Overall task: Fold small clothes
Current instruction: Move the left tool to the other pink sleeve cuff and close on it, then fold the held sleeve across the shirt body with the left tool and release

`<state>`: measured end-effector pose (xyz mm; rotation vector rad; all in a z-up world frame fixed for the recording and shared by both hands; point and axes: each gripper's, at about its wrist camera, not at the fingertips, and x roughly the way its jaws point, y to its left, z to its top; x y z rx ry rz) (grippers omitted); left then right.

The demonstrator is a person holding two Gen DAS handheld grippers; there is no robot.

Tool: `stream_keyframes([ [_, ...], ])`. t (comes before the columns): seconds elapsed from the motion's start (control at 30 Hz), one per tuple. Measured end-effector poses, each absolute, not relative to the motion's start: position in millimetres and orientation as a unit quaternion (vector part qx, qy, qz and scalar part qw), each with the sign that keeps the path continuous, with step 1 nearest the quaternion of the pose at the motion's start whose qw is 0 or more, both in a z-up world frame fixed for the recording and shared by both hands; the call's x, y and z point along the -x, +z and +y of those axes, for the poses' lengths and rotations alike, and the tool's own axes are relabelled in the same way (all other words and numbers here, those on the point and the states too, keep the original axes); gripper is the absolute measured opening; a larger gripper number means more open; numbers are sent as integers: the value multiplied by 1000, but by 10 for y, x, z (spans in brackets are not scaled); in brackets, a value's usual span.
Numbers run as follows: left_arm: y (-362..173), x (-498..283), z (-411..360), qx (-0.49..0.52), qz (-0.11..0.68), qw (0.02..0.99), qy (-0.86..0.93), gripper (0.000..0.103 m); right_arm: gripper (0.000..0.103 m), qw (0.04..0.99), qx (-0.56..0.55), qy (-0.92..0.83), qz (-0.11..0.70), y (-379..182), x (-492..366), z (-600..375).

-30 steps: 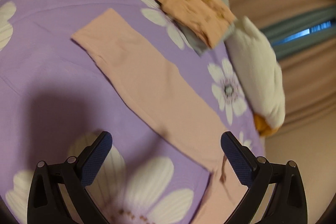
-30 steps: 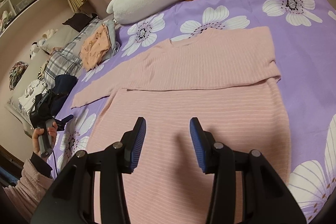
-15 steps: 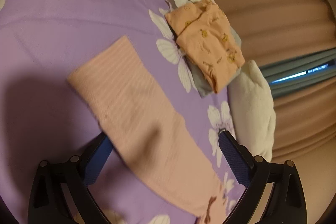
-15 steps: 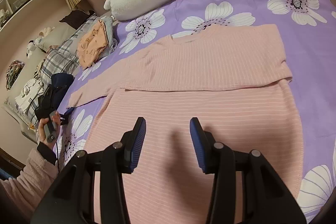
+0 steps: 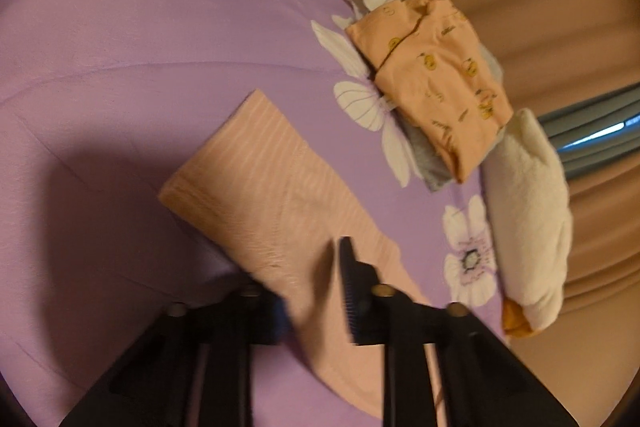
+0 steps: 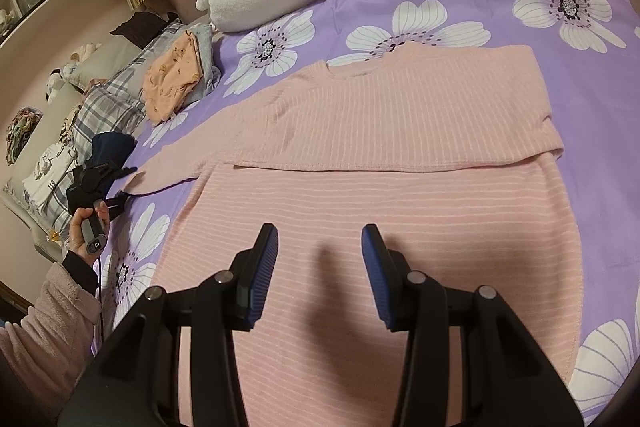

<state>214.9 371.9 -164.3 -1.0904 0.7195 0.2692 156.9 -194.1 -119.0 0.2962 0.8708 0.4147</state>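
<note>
Pink ribbed sweater [image 6: 384, 195] spread flat on purple floral bedspread [image 6: 592, 75], one side already folded across the chest, other long sleeve [image 5: 280, 195] stretched out straight.

Left gripper [image 5: 316, 291]: jaws wide apart a second ago, just been closing, now nearly together with sleeve fabric between them. Closed across the sleeve partway up, cuff end lying ahead of the fingers, well beyond the tips. Left finger half buried under the cloth, right finger [image 5: 352, 283] on top; frame blurred, but reads as a pinch on the sleeve. Also moved in along the sleeve toward the cuff compared with a second ago: cuff then far ahead, now much nearer.

Right gripper [image 6: 320, 267]: jaws partly open, nothing between them, hovering over the lower body of the sweater, hem area directly below and ahead. No change in opening, barely any shift in place.

Seen from right wrist view, left gripper small at far left, held in a hand [image 6: 86, 227] with fuzzy pink sleeve cuff, at the tip of the outstretched sweater sleeve.

Meaning for task: sleeve grasp likely just made, so next step probably carrying the sleeve across onto the body to match the folded side. Right gripper looks to be idle, maybe ready to hold the body down.

Off to the side, past the left gripper's right finger: stack of folded orange printed clothes [image 5: 436, 83], white plush duck [image 5: 528, 211] beyond.
</note>
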Motion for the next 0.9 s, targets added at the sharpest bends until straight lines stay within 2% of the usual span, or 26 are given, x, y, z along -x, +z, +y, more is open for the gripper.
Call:
stream_keyframes([
  [0.13, -1436, -2177, 3589, 466, 342, 806, 130, 3, 44, 877, -145, 197, 413, -1171, -1531, -1980],
  [0.33, -836, -2319, 3000, 366, 346, 860, 87, 2, 44, 880, -157, 191, 405, -1147, -1446, -2102],
  [0.6, -243, -2602, 1786, 257, 355, 899, -6, 2, 44, 888, -164, 176, 391, -1107, -1271, -2323],
  [0.77, -166, -2788, 947, 184, 381, 905, -55, 2, 44, 891, -181, 162, 383, -1112, -1169, -2547],
  [0.9, -354, -2827, 211, 120, 416, 897, -91, 2, 44, 892, -191, 151, 382, -1140, -1101, -2686],
])
